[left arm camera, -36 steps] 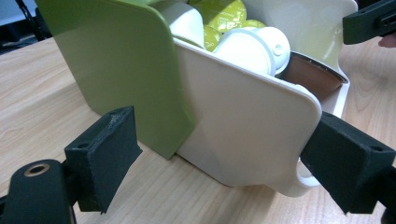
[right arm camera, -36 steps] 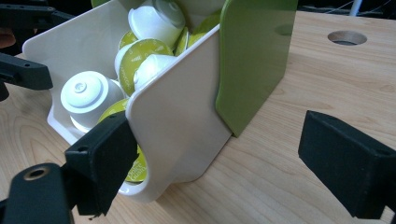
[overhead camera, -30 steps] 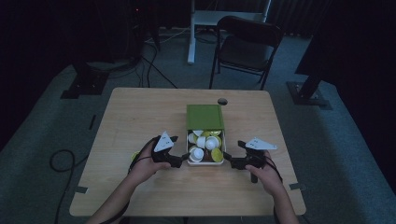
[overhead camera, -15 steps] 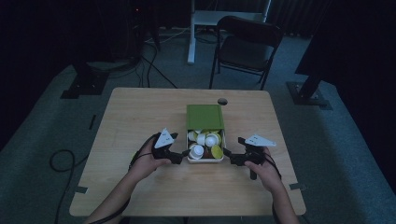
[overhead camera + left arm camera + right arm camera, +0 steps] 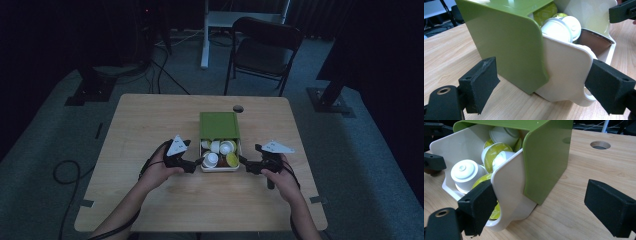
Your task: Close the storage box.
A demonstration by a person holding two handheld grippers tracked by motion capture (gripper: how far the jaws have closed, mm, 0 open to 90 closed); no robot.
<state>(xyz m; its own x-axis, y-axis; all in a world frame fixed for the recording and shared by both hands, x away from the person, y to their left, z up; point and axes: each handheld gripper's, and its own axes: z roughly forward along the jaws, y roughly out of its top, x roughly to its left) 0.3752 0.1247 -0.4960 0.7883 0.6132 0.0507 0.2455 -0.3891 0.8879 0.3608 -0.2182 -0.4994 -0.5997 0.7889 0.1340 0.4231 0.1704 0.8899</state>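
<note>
Drawer (image 5: 220, 156) farther out (both tongs wide)

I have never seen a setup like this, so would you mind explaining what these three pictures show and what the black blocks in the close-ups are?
No robot here: a person sits at a wooden table holding a hand-operated two-jaw gripper in each hand. The high view looks down from above; the left gripper is at its left, the right gripper at its right. The other two pictures come from cameras riding on the grippers, so the black blocks at the bottom are each gripper's own jaws.

Between them stands a green box with a white drawer pulled partly out, holding coffee capsules, white, yellow-green and one brown. Both grippers are open, their jaws on either side of the drawer's front corners; nothing is gripped. A round hole sits in the tabletop behind the box.
</note>
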